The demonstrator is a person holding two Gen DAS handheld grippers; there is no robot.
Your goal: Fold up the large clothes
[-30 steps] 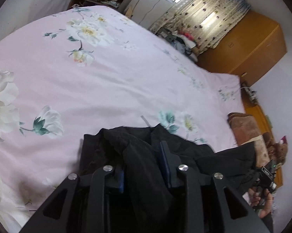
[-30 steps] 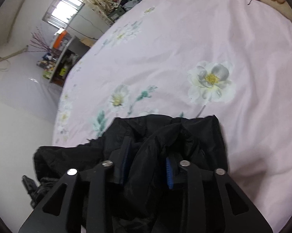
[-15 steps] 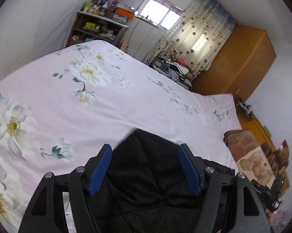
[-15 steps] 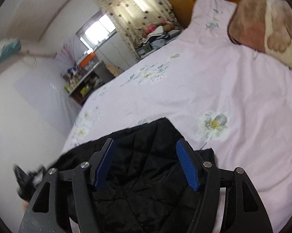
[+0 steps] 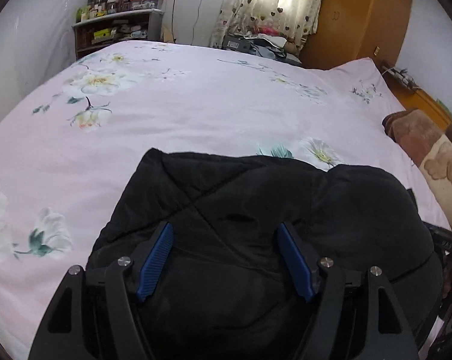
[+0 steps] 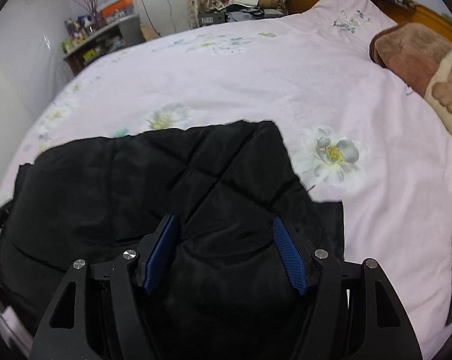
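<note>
Releasing is the step in hand, by the look of it: a fold of the black quilted jacket [image 5: 256, 210] is laid down on the bed [image 5: 196, 114], and both tongs stand over it with nothing pinched.

- Left tongs [image 5: 224, 258]: jaws have just been opening, now spread wide. Blue pads [image 5: 155, 258] are seen clear of the cloth on both sides; the jacket lies below and between them, not clamped.
- Right tongs [image 6: 226, 252]: same picture. Jaws have just been opening, pads apart, quilted fabric bulging up between them but not pressed.
- Jacket: bunched in a thick dark heap at the near edge of the bed, on the pink floral sheet. A folded corner is seen at its far left side in the left wrist view, and a matching corner at the far right in the right wrist view. The far edge is roughly straight; the rest looks puffy and uneven. How many layers are stacked cannot be told.
- Brown plush blanket [image 6: 412, 57] sits at the right edge of the bed, well apart from the jacket.

Judged state: one fold placed, task not finished; the bundle is still wide and lumpy.

Next move calls for: tongs lifted clear, fresh grip points chosen at an outer edge or corners, both sides taken together so the padded layers are carried over evenly. Slippery padded fabric is likely to spring back, so a press-down after the fold is probably needed.
</note>
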